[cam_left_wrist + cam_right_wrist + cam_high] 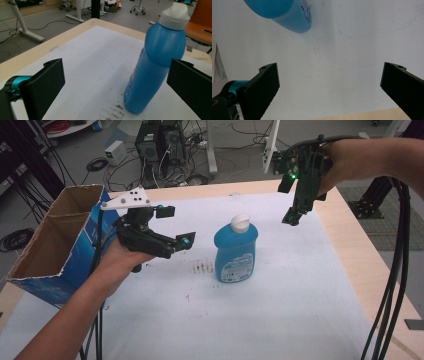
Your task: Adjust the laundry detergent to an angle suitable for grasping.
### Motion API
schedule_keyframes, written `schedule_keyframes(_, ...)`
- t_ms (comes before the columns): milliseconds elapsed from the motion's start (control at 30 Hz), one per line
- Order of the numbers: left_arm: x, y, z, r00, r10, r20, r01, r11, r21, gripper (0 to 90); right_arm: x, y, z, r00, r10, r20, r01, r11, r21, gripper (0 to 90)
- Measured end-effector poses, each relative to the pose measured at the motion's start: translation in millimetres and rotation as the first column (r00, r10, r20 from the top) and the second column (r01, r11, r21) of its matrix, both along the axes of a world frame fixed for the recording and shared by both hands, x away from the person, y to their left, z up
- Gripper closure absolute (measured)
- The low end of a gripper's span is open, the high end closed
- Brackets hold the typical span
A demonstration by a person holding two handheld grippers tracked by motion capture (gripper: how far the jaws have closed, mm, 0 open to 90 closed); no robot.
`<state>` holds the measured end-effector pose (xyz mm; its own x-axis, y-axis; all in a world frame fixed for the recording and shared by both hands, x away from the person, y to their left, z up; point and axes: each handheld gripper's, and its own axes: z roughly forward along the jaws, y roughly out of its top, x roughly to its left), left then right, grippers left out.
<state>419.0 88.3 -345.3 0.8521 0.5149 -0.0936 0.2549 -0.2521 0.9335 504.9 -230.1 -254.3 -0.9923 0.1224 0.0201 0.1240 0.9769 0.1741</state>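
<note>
Nearest the camera in the high view, the person's forearm carries the left gripper (172, 227), its jaws spread wide and empty, levelled at the blue bottle (236, 249) from the bottle's left and just short of it. In the left gripper view the bottle (153, 65) stands between the two black jaws but farther off, touching neither — it leans in that picture because the camera is tilted, while the high view shows it upright on the white table cover (280, 320), white cap (241, 222) on top. A patch of brown specks (202, 267) lies on the cover just left of the bottle's base. Beyond and to the right of the bottle, the right gripper (292, 217) hangs nose-down above the cover, well apart from it; its jaws are likewise spread and empty. Farthest left of the bottle sits an open cardboard box (75, 245). Judged step: approach for a side grasp. The next move calls for advancing the left gripper until the bottle's body sits squarely between the jaws — then closing.
</note>
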Motion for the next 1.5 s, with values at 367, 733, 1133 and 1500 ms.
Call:
schedule_keyframes(367, -2.4, -12.4, 3.3, 0.9955, -0.092, -0.021, 0.092, 0.9957, 0.006, 1.6, -2.1, -2.1, -2.4, 1.0000, 0.001, -0.006, -0.001, 1.000, 0.000, 1.5)
schedule_keyframes(733, -0.9, -28.6, 2.2, 0.9823, -0.178, -0.057, 0.180, 0.9833, 0.026, 1.7, -5.0, -3.6, -3.0, 1.0000, -0.001, -0.007, 0.001, 1.000, 0.002, 1.5)
schedule_keyframes(1133, 1.1, -53.3, 2.5, 0.9678, -0.243, -0.065, 0.247, 0.9668, 0.065, 1.6, -5.0, -9.0, -5.5, 0.9999, -0.010, -0.010, 0.010, 1.000, -0.005, 1.5)
schedule_keyframes(1500, 3.1, -73.7, -2.4, 0.9575, -0.278, -0.079, 0.285, 0.9535, 0.099, 1.6, -5.2, -13.7, -10.1, 0.9999, -0.006, -0.016, 0.006, 1.000, 0.001, 1.5)
